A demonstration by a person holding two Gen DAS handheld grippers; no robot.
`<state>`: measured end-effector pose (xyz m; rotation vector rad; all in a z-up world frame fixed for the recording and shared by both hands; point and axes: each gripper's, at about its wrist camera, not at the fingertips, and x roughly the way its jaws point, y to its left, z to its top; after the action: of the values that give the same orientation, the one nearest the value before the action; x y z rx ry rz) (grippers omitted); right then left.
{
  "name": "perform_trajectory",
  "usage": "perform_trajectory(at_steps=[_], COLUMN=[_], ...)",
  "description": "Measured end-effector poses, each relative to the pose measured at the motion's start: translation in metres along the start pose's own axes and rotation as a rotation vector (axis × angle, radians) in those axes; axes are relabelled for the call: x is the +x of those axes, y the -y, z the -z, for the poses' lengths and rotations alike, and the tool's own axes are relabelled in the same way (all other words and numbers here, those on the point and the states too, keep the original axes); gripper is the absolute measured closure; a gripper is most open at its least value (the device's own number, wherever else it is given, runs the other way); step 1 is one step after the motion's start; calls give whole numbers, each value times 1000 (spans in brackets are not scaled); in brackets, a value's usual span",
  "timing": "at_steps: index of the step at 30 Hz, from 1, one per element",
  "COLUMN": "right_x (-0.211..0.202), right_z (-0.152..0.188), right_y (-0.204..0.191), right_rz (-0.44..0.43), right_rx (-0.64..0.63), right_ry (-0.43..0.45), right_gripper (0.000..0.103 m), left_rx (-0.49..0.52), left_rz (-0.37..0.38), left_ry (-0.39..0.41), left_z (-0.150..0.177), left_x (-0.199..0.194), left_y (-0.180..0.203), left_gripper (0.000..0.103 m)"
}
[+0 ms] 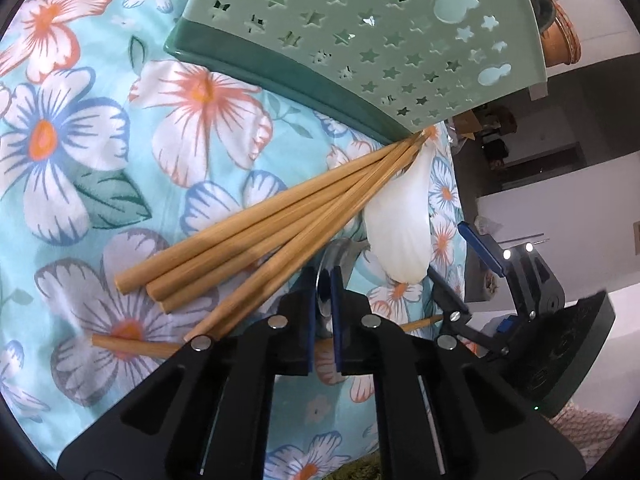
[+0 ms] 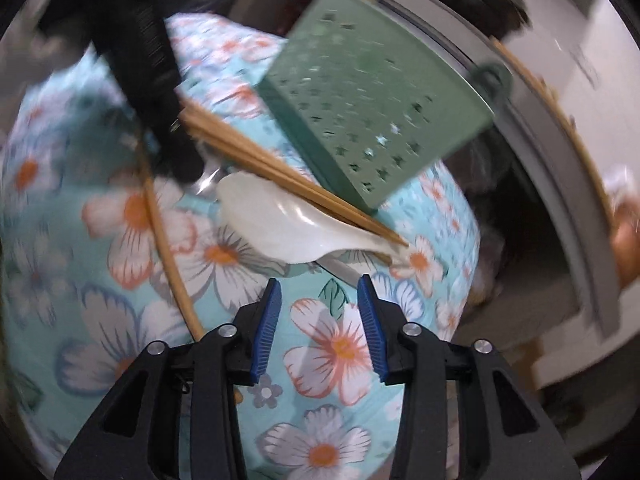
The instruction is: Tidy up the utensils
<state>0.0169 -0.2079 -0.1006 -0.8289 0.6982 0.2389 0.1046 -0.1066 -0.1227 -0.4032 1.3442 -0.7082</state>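
Observation:
A green utensil holder (image 1: 360, 36) with star cutouts lies on its side on the floral cloth; it also shows in the right wrist view (image 2: 372, 92). Several bamboo chopsticks (image 1: 256, 236) fan out beside it, their tips near its base. A white ceramic spoon (image 1: 404, 220) lies under their tips, also seen in the right wrist view (image 2: 280, 220). My left gripper (image 1: 324, 280) is shut on a metal spoon (image 1: 332, 260) next to the chopsticks. My right gripper (image 2: 318, 300) is open and empty, just short of the white spoon.
One chopstick (image 1: 136, 346) lies apart under my left gripper, and shows as a long stick (image 2: 172, 260) in the right wrist view. The table edge drops off to the right (image 1: 452, 200). A wicker item (image 1: 564, 36) sits behind the holder.

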Motion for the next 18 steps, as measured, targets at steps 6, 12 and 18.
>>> perform_trajectory(at_steps=[6,12,18], right_x=[8,10,10], right_z=[-5,-14,-24], right_y=[-13,-24,-42], right_rz=[33,49,92], right_rx=[-183,-276,-361], right_ry=[23,55,109], right_gripper=[62,62,83], left_rx=[-5,-4,-7], left_rz=[6,11,23], left_ry=[-4,-3,4], left_z=[-1,0,3], left_x=[-7,-16,-23], left_y=[-7,-16,-23], left_gripper=[96,96,96])
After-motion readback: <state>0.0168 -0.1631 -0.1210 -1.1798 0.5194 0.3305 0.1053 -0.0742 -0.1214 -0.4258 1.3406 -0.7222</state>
